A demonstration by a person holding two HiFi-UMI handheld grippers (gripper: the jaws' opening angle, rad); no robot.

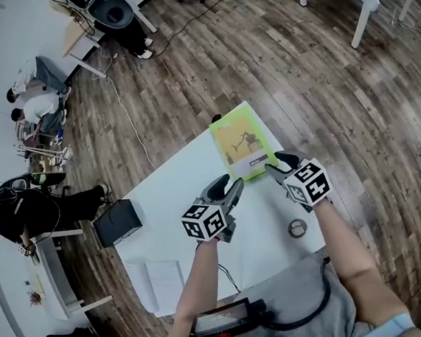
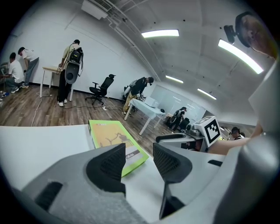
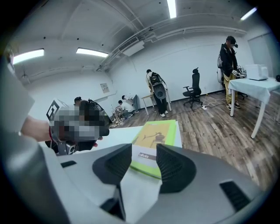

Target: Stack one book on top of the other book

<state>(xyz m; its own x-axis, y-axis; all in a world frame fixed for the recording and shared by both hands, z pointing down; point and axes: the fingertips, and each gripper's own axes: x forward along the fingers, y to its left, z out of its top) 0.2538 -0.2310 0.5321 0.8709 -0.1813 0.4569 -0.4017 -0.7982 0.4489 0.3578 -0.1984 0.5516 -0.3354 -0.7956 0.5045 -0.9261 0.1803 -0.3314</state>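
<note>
Left gripper (image 1: 229,187): jaws part-way apart, nothing between them, poised over the white table (image 1: 170,191) just short of the green book (image 1: 241,143). The book lies flat at the table's far corner. Only one cover shows, and I can't tell whether a second book sits beneath. Right gripper (image 1: 280,164): jaws half apart, empty, by the book's near right corner. Judgement: nothing is gripped yet, so the grasp, lift and stacking all seem left to do.

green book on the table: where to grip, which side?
I'd grip the green book at its near short edge, by the grey title strip, coming in low from the person's side. It lies flat on the table, so only the edges offer a pinch, and that edge faces the left gripper and right gripper.
</note>
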